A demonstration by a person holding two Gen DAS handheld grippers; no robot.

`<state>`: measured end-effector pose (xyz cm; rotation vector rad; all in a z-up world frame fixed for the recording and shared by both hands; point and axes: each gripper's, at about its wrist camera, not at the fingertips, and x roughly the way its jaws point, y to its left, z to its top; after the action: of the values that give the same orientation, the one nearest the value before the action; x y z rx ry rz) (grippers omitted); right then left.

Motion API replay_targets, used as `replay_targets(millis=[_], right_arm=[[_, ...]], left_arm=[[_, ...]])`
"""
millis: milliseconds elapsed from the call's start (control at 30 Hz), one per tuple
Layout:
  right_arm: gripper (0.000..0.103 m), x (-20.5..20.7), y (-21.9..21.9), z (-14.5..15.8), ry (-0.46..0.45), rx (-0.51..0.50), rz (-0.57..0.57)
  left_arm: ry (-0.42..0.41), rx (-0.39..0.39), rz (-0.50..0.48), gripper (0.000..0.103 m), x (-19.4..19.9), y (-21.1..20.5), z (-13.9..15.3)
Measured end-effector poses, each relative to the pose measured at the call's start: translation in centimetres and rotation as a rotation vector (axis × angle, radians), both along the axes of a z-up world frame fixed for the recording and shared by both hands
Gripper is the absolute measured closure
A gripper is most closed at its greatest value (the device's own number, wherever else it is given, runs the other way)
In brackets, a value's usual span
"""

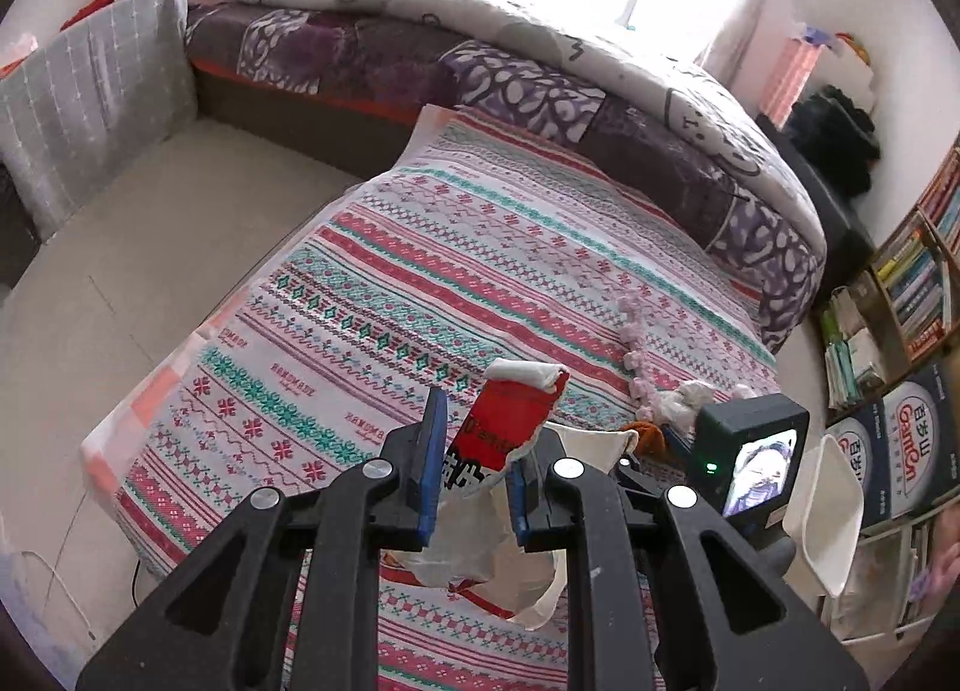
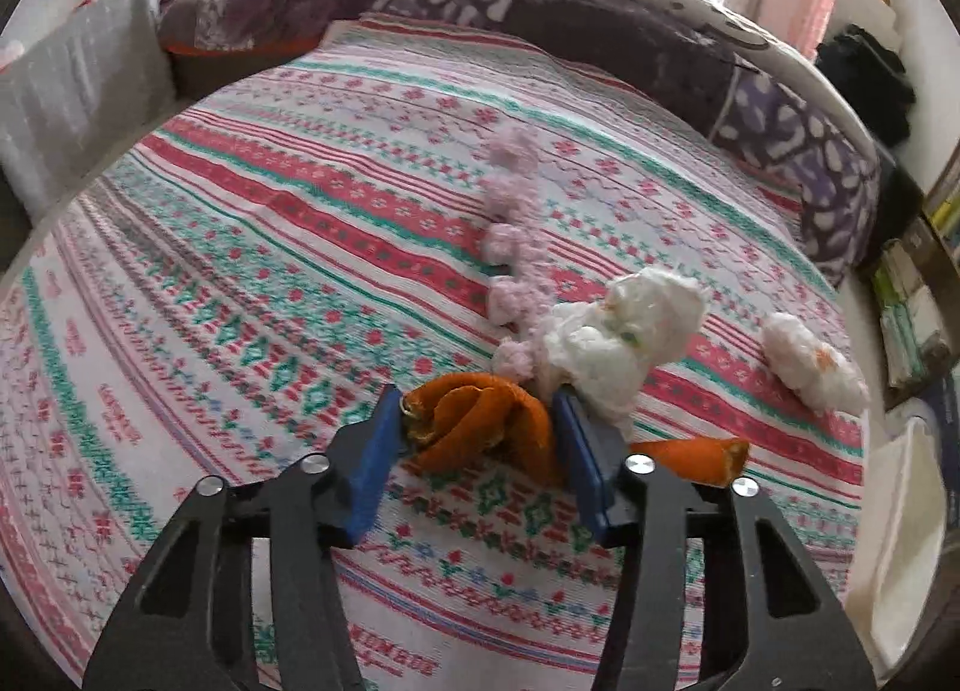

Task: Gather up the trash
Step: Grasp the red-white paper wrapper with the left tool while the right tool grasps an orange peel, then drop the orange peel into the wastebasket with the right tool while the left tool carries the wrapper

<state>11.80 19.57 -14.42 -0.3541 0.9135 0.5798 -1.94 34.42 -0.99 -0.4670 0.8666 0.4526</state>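
Torn red-and-white paper wrapper (image 1: 501, 433) is gripped by the left hand-held gripper (image 1: 477, 451); curled orange peel (image 2: 480, 427) is bracketed, perhaps pinched, by the right hand-held gripper (image 2: 480, 439) on the striped patterned tablecloth (image 2: 270, 283).

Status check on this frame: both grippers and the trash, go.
Left gripper shut on red wrapper. Right gripper open, fingers straddling orange peel. Tissue wads on the bedspread just beyond.
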Motion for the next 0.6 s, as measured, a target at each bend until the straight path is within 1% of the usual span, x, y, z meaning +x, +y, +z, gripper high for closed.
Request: replay_targets(millis=[33,100,167,300,433,600], right_arm=[[0.067,0.2,-0.4,0.4,0.028,0.042,0.007],[0.071,0.3,-1.1,1.3,0.071,0.123,0.023],[0.074,0.2,-2.0,2.9,0.084,0.199,0.038],[0.075,-0.1,-3.5,6.0,0.082,0.318,0.037],[0.075,-0.4,-5.1,8.7,0.051,0.392,0.024],[0.075,-0.9,-7.1,10.8,0.01,0.423,0.001]], left_arm=[[0.001,0.004,0.003,0.085,0.0,0.0,0.0],[0.001,0.017,0.01,0.085,0.0,0.0,0.0],[-0.007,0.027,0.015,0.085,0.0,-0.1,0.3],[-0.039,0.047,0.026,0.085,0.0,-0.3,1.1],[-0.08,0.068,0.029,0.085,0.1,-1.0,2.0],[-0.118,0.103,0.022,0.085,0.6,-2.3,2.9]])
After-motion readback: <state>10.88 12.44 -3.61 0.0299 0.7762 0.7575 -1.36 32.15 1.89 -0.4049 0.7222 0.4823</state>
